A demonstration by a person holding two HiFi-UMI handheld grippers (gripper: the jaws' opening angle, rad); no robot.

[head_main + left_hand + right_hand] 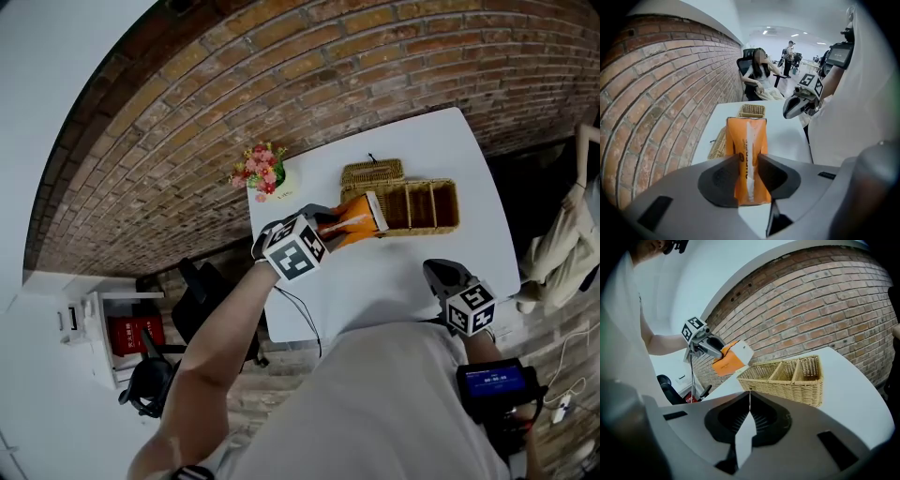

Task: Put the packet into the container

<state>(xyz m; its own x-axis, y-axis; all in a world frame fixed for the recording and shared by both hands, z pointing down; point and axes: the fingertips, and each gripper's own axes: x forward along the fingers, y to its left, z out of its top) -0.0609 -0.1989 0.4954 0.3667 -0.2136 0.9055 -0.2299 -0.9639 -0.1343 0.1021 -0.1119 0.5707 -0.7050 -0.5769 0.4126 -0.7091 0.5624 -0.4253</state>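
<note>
An orange packet (357,220) with a white end hangs in the air over the white table (394,272), just left of the wicker container (419,205). My left gripper (336,226) is shut on it. In the left gripper view the packet (747,136) stands upright between the two pads, with the container (751,111) beyond it. My right gripper (442,275) hovers low near the table's front right, shut and holding nothing. From the right gripper view, its jaw tips (750,401) meet, and the three-compartment container (787,376), the packet (727,361) and the left gripper (707,344) lie ahead.
A flat wicker piece (372,172) lies behind the container, near the brick wall. A small pot of flowers (262,171) stands at the table's far left corner. Off the table's left edge is a black office chair (202,300). A seated person (759,77) is beyond the far end.
</note>
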